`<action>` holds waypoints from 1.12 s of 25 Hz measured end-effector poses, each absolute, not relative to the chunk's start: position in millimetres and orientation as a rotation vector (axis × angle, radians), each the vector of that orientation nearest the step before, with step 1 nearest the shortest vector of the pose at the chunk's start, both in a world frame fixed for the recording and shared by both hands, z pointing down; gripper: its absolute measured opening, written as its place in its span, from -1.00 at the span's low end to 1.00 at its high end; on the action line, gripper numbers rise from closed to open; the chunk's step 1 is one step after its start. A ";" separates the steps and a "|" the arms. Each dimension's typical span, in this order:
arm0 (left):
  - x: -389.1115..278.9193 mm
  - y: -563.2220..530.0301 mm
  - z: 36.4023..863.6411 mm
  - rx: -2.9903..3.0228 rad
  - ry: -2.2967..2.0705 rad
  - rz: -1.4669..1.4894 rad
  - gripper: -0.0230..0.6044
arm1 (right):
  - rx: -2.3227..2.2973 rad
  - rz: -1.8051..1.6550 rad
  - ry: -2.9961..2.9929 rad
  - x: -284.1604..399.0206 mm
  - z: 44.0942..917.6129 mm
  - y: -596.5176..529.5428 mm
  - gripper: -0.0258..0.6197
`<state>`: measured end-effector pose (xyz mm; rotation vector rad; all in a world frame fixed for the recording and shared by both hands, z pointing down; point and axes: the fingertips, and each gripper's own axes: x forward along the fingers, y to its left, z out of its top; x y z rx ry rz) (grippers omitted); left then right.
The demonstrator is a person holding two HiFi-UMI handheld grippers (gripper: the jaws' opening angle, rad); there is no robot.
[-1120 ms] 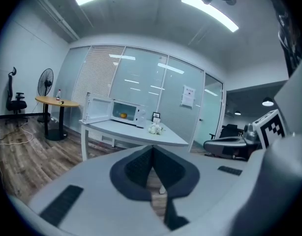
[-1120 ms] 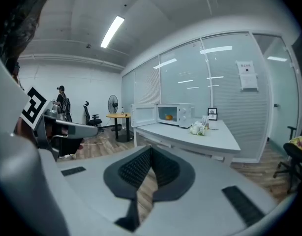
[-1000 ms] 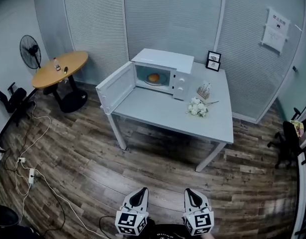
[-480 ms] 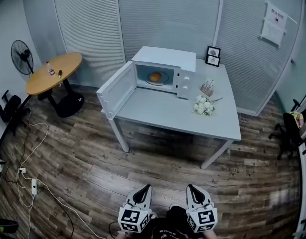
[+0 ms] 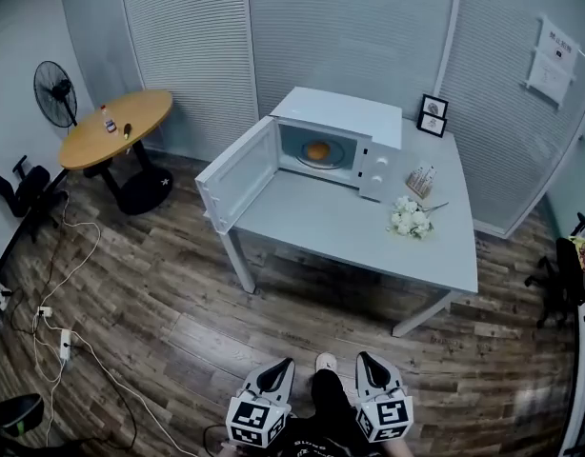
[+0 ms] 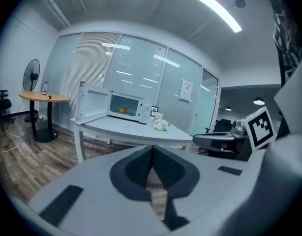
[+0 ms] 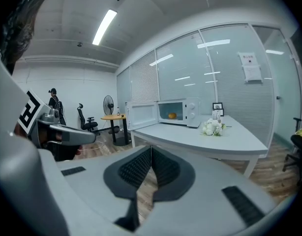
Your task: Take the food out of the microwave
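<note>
Inside open microwave [image 5: 338,144], round orange food [image 5: 317,150]

A pale grey table [image 5: 350,231] stands on a dark wood-plank floor [image 5: 178,322]. On it lie a bunch of white flowers [image 5: 408,219], with a small holder of upright sticks [image 5: 421,179] just behind them and two black picture frames [image 5: 433,115] at the far corner. To the left, well apart, is a round wooden table [image 5: 145,110] bearing a small bottle [image 5: 109,122], and a black standing fan [image 5: 54,93] is beside it. A white cable [image 5: 59,284] runs across the floor to a power strip [image 5: 64,344]. Closed blinds [image 5: 359,36] line the back wall, and printed sheets [image 5: 552,60] hang on the panel at the right.
</note>
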<state>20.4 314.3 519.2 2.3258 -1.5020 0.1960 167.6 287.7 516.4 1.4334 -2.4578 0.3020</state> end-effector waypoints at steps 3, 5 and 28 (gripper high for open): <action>13.5 286.4 520.1 2.294 -1.538 0.200 -0.90 | 1.383 0.293 -2.491 156.1 515.0 253.3 -0.91; 12.5 266.4 520.8 2.280 -1.555 0.207 -0.90 | 1.350 0.285 -2.512 150.4 513.6 230.4 -0.91; 54.4 65.8 523.2 2.167 -1.691 0.167 -0.90 | 1.241 0.272 -2.579 196.6 507.7 19.5 -0.91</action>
